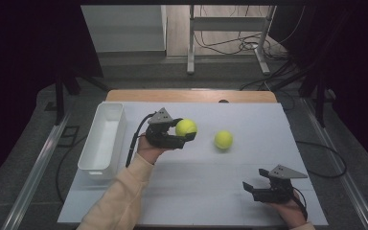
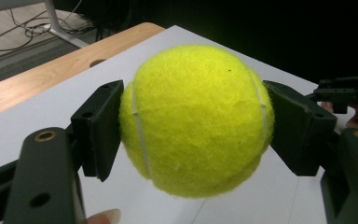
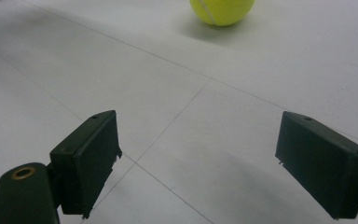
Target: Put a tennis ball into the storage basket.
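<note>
We see a table [image 1: 196, 201] covered by a white sheet, with a wooden edge showing along its far side. On its left side sits a long white bin [image 1: 103, 139], lying lengthwise away from us.

Our left forearm, in a pale sleeve [image 1: 120, 196], comes up from the bottom edge towards the middle of the table. Its hand holds the left gripper [image 1: 184, 135] just to the right of the bin, apart from it. The jaws are clamped on a yellow ball [image 1: 186, 127]; in the left gripper view the two black pads [image 2: 100, 128] press against either side of the ball [image 2: 196, 119], and the ball is off the sheet, with white table showing beneath it. A white seam curves down each side of it next to the pads.

The right gripper [image 1: 250, 188] rests at the near right of the table, pointing left, well apart from the left one. Its jaws stand wide with nothing between them; in the right gripper view we see bare sheet between the pads [image 3: 88, 158].

A second ball [image 1: 224, 139] lies on the sheet near the middle, to the right of the held one and apart from it. It sits at the top of the right gripper view [image 3: 221, 11], well ahead of the open jaws.
</note>
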`<act>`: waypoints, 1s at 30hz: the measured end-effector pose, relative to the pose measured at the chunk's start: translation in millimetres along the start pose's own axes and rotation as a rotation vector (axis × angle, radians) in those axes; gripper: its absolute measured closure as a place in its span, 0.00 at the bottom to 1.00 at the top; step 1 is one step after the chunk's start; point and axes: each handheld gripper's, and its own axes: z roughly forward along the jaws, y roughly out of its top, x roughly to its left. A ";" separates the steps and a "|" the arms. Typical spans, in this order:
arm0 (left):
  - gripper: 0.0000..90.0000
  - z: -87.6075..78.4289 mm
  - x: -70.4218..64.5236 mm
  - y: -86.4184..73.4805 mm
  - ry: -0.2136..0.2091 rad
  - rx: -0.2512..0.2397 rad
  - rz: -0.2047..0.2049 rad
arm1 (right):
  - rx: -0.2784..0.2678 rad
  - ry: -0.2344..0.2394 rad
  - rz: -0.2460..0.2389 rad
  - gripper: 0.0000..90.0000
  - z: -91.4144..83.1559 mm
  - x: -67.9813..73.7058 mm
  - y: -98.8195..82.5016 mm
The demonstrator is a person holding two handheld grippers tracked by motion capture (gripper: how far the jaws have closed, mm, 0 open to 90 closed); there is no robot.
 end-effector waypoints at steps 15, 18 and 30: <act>0.29 -13.1 11.9 0.9 0.043 -0.022 -0.018 | 0.001 -0.001 -0.001 0.15 -0.3 -0.1 0.1; 0.29 -15.3 14.6 0.7 0.063 -0.022 -0.019 | -0.001 0.000 0.000 0.15 -0.2 0.0 0.0; 0.29 -24.2 28.8 -1.4 0.095 -0.037 -0.052 | 0.000 0.001 -0.001 0.15 -0.1 0.1 0.0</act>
